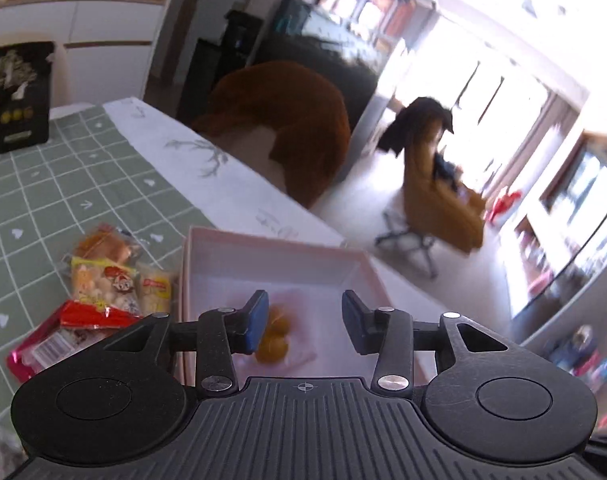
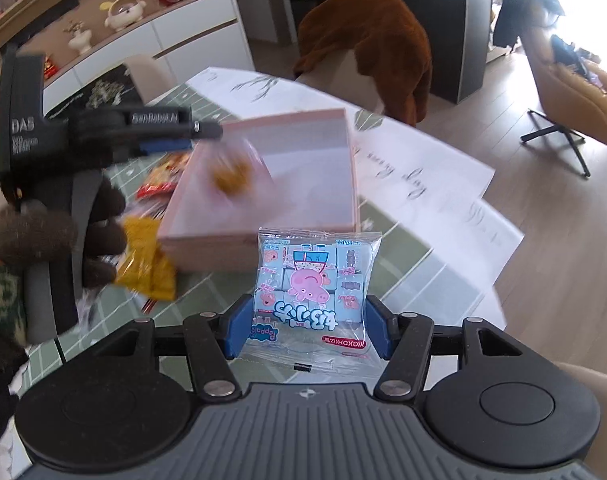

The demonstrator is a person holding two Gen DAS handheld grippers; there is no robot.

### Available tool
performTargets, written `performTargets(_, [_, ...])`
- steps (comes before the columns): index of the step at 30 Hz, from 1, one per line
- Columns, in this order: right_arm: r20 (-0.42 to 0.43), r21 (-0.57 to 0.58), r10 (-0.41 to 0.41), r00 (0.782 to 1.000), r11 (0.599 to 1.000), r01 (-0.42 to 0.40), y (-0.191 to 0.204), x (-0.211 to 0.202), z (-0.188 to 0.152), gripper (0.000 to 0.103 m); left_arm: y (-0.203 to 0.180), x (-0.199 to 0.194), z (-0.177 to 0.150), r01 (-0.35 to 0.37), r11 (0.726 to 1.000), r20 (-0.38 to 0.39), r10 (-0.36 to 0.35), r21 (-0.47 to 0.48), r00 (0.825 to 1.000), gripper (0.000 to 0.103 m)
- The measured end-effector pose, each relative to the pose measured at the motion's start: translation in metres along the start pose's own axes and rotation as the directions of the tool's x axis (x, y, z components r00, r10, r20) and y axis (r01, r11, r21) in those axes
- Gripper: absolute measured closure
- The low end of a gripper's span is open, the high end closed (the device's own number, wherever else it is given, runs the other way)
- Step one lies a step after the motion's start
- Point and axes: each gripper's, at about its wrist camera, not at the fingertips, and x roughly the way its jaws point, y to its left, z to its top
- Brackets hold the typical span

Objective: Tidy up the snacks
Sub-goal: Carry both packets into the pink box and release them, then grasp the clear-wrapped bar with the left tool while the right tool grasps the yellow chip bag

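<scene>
A pink open box (image 1: 271, 254) (image 2: 207, 240) stands on the green checked tablecloth. A clear packet of round orange pastries (image 1: 277, 338) (image 2: 231, 174) lies inside it, blurred in the right wrist view. My left gripper (image 1: 305, 322) hovers over the box, open, with the packet below its left finger and not between the pads. In the right wrist view the left gripper (image 2: 183, 138) reaches in from the left over the box's near corner. My right gripper (image 2: 307, 328) is shut on a light-blue cartoon-pig snack packet (image 2: 311, 280), held in front of the box.
Several loose snack packets (image 1: 103, 284) (image 2: 147, 264) lie left of the box. A gloved hand (image 2: 99, 236) holds the left gripper. A black carton (image 1: 15, 96) stands at the table's far end. A brown plush-covered chair (image 1: 287, 128) and a mustard swivel chair (image 1: 435, 196) stand beyond the table edge.
</scene>
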Motion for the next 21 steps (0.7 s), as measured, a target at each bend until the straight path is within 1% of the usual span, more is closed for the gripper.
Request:
performTargets(2, [0.007,-0.002,0.006,1.000,1.000,-0.006,-0.001,0.009,0.015,0.044,0.011,-0.014,-0.004,-0.058,0.998,0.022,0.058,0.034,0.998,0.057])
performTargets(4, [0.018,0.003,0.023,1.000,1.000,-0.023,0.001,0.026,0.041,0.044,0.029,-0.028,-0.009,-0.137,0.988,0.029,0.136,0.067,0.990,0.057])
performTargets(5, [0.036,0.008,0.040,0.999,0.999,-0.040,0.003,0.035,0.056,0.044,0.041,-0.032,-0.011,-0.167,0.984,0.027,0.165,0.066,0.986,0.057])
performTargets(6, [0.064,0.011,0.065,0.996,0.998,-0.066,0.006,0.043,0.071,0.044,0.053,-0.039,-0.016,-0.202,0.978,0.022,0.201,0.057,0.979,0.057])
performTargets(7, [0.080,0.005,0.073,0.994,0.997,-0.073,0.009,0.052,0.083,0.041,0.066,-0.046,-0.022,-0.243,0.969,0.014,0.242,0.039,0.970,0.057])
performTargets(9, [0.085,-0.003,0.039,0.996,0.999,-0.039,0.018,0.072,0.106,0.039,0.094,-0.061,-0.034,-0.314,0.949,-0.001,0.314,-0.005,0.949,0.057])
performTargets(10, [0.077,0.001,0.034,0.996,0.999,-0.034,0.020,0.079,0.111,0.039,0.107,-0.068,-0.038,-0.340,0.940,-0.011,0.340,-0.031,0.941,0.057])
performTargets(11, [0.062,0.015,0.038,0.997,0.999,-0.039,0.021,0.084,0.114,0.039,0.121,-0.075,-0.044,-0.355,0.933,-0.021,0.355,-0.059,0.935,0.057])
performTargets(13, [0.029,0.046,0.076,0.997,0.996,-0.078,0.022,0.089,0.109,0.039,0.137,-0.084,-0.054,-0.372,0.923,-0.046,0.370,-0.101,0.928,0.057])
performTargets(15, [0.004,0.047,0.102,0.995,0.994,-0.103,0.027,0.092,0.097,0.039,0.144,-0.085,-0.065,-0.381,0.919,-0.080,0.374,-0.098,0.924,0.057])
performTargets(16, [-0.010,0.036,0.099,0.995,0.994,-0.099,0.032,0.094,0.092,0.039,0.142,-0.085,-0.069,-0.382,0.920,-0.094,0.375,-0.081,0.922,0.057])
performTargets(18, [-0.035,0.002,0.091,0.995,0.996,-0.091,0.046,0.098,0.081,0.039,0.138,-0.079,-0.077,-0.384,0.923,-0.122,0.380,-0.016,0.917,0.057])
performTargets(19, [-0.043,-0.010,0.086,0.995,0.996,-0.087,0.053,0.098,0.076,0.039,0.134,-0.079,-0.079,-0.392,0.919,-0.136,0.392,0.025,0.910,0.057])
performTargets(21, [-0.055,-0.032,0.093,0.994,0.995,-0.095,0.068,0.097,0.068,0.039,0.131,-0.077,-0.089,-0.429,0.898,-0.157,0.440,0.097,0.884,0.056])
